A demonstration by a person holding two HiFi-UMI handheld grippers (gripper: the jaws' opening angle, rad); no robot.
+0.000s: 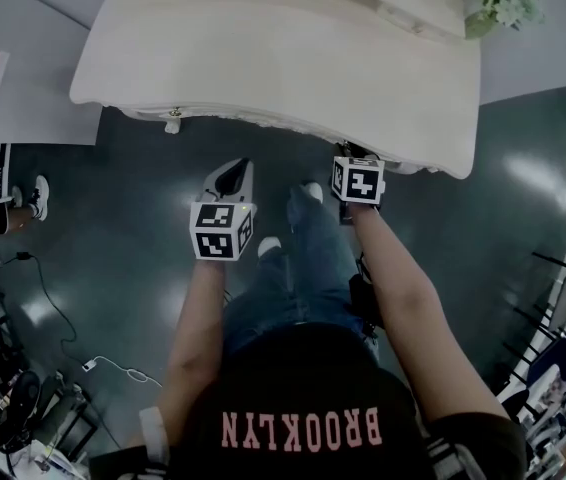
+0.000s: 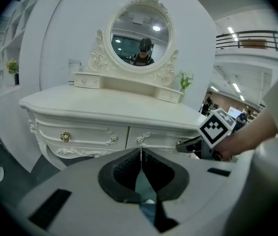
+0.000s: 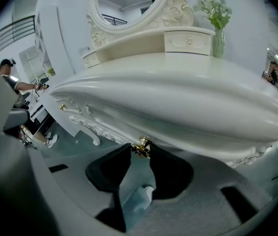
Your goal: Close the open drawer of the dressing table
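Holding the little gold knob (image 3: 142, 145) of the drawer (image 2: 161, 140), the right gripper (image 1: 355, 163) was tucked under the front edge of the dressing table (image 1: 273, 58), on the table's right side as the person faced it. Its jaws sat one on each side of the knob and looked pressed on it. The left gripper (image 1: 233, 173) hung in front of the dressing table, a little way back from it and touching nothing. Its jaws were shut tight with nothing between them. The drawer was just under the worktop (image 2: 104, 109), beside the other drawer (image 2: 80, 134). How far it stuck out was hard to tell. The step in hand looked like the push itself, with the grip made. The next move would need a straight, gentle push toward the dressing table. It should be kept level so the drawer slid in and did not jam, until its front sat flat with the other drawer.
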